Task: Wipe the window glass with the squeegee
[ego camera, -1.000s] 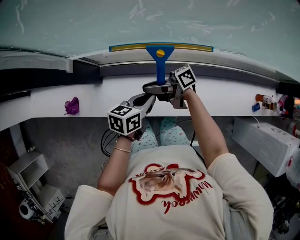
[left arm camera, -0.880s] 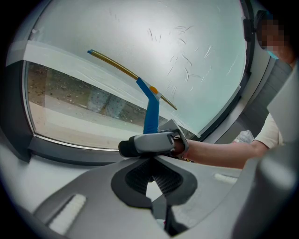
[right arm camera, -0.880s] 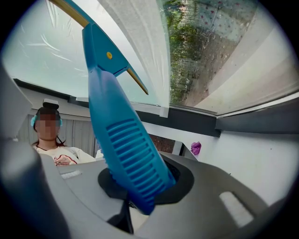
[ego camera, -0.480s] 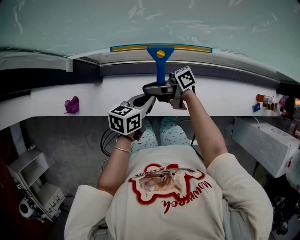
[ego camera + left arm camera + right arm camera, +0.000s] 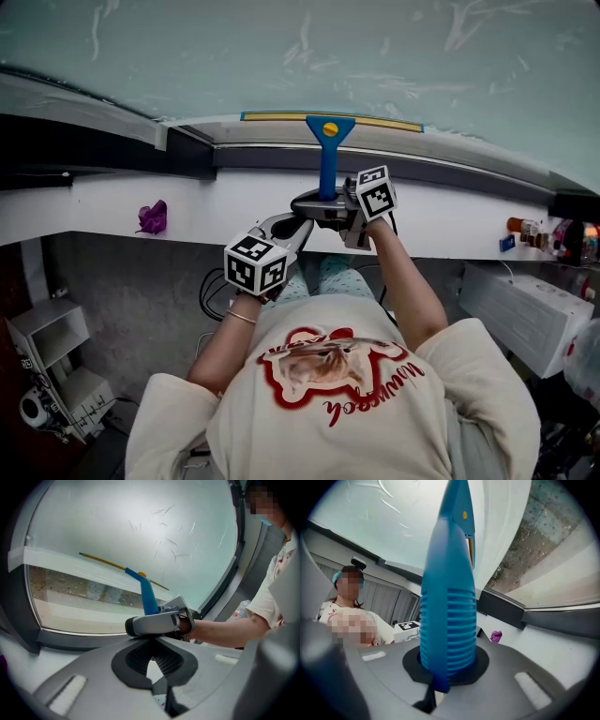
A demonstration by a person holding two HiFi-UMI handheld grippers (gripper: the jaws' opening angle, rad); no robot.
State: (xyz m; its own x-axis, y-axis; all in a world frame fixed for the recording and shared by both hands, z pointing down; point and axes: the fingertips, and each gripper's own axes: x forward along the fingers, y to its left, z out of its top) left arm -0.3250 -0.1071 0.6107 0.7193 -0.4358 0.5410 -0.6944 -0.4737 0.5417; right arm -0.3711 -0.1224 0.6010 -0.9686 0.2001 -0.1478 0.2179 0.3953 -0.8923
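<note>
Right claw (image 5: 324,202) grasping squeegee (image 5: 328,155), blade at glass (image 5: 234,56) bottom edge; left claw (image 5: 300,223) seemingly clenched.

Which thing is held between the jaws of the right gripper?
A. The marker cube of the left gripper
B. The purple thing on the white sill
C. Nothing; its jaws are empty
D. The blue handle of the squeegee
D: in the right gripper view, the jaws of the right gripper are shut on the ribbed blue handle of the squeegee, which rises from between them toward the glass.
</note>
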